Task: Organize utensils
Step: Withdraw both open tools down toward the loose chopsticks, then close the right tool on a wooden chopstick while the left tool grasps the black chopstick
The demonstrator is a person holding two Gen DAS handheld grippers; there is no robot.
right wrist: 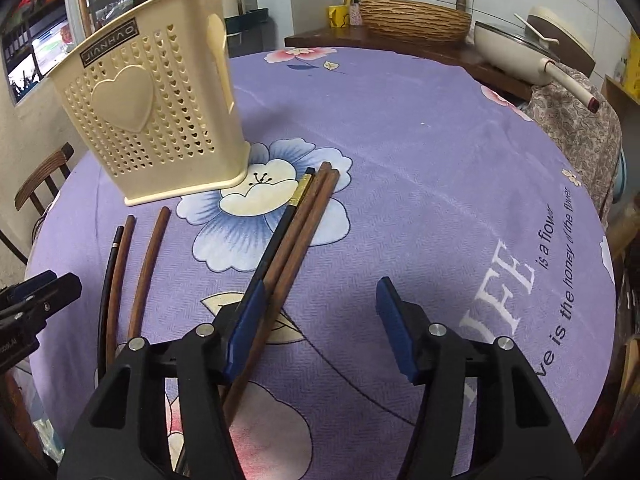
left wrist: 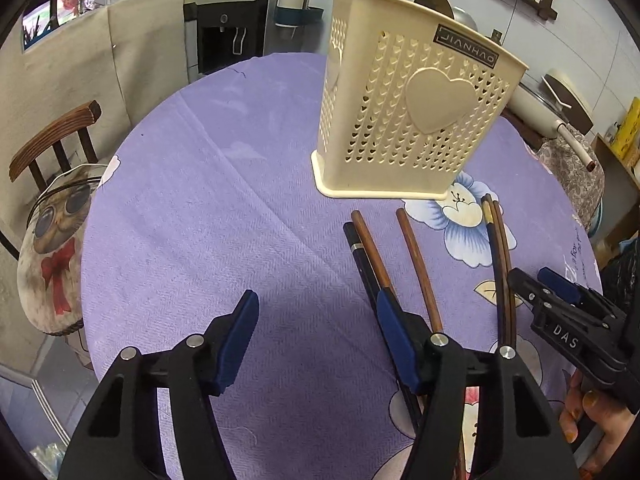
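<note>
A cream perforated utensil holder with a heart stands on the purple tablecloth; it also shows in the right wrist view. Several chopsticks lie in front of it: a black one beside a brown one, a single brown one, and a bundle of one black and two brown. My left gripper is open above the cloth, its right finger over the black and brown pair. My right gripper is open, its left finger over the bundle, and it shows at the right of the left wrist view.
A wooden chair with a printed cushion stands at the table's left edge. A cream pan and woven basket sit on a counter behind the table. A water dispenser stands at the back.
</note>
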